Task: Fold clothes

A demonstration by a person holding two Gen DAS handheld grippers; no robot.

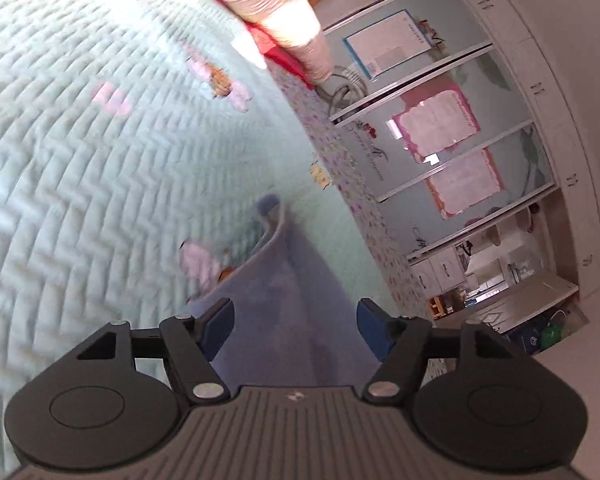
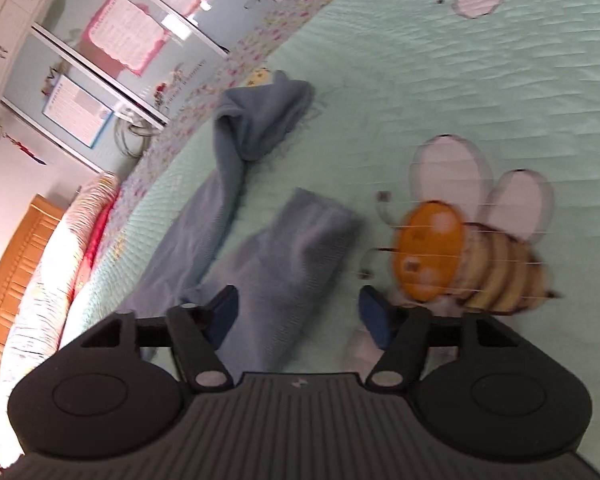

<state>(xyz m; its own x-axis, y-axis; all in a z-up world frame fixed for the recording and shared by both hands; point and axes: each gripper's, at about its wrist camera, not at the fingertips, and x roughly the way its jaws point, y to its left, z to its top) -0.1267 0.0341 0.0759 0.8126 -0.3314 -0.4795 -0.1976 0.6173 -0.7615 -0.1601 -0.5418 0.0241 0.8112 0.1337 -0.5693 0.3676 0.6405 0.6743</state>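
With blue garment lying rumpled on bed, long axis running fwd between spread fingers of right gripper; left gripper likewise spread, straddling cloth edge.

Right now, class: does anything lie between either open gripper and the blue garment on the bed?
Nothing visible does. The left gripper and right gripper are both open with the blue garment directly below and ahead; only the quilt surrounds it.

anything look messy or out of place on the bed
Only the blue garment: it lies crumpled on the green quilt, one part bunched into a twisted lump, not flat. Both grippers are open.
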